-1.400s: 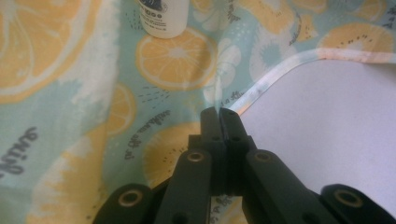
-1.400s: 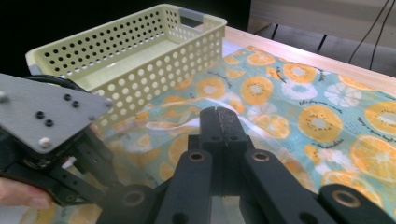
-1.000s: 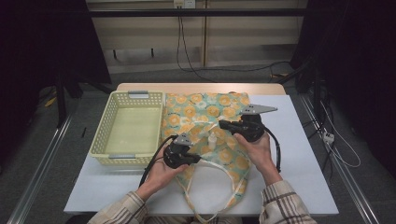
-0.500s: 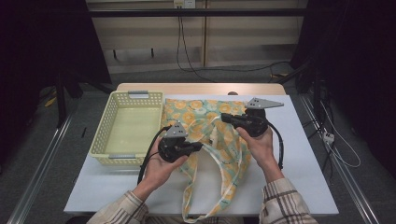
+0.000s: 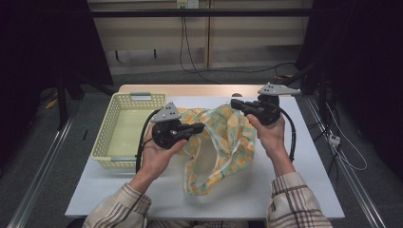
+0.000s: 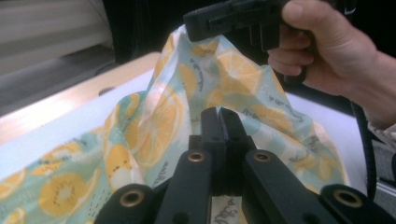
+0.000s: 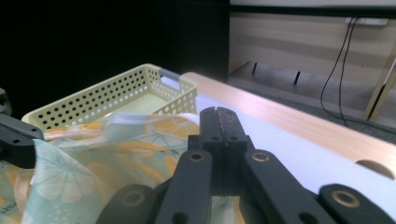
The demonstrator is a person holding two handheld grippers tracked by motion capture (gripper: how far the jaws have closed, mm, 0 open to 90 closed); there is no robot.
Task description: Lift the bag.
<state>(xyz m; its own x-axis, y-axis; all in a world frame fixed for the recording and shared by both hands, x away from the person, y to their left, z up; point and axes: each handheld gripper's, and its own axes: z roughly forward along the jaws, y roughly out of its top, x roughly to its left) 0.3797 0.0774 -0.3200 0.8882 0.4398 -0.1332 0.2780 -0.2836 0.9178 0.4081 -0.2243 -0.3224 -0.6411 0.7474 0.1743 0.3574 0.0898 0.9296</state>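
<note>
Lemon-print tote bag [image 5: 223, 142]: thin fabric, pale green with orange citrus slices, held up off the white worktop [image 5: 313, 190] between two grippers, its lower part sagging onto the surface and its looped handle lying toward the person. Left gripper [image 5: 202, 127]: jaws pressed together on a fold of the bag, seen in the left gripper view [image 6: 219, 122] with cloth bunched at the tips; how much fabric sits between them is hidden. Right gripper [image 5: 234, 102]: jaws together on the bag's upper edge, raised higher than the left; in the right gripper view [image 7: 219, 120] the pinched cloth is mostly covered by the jaws. Printed lettering on the bag is too small to read. Pale yellow perforated basket [image 5: 107, 137]: stands just left of the bag, its near wall partly blocked by the left hand [image 5: 157, 154].
</note>
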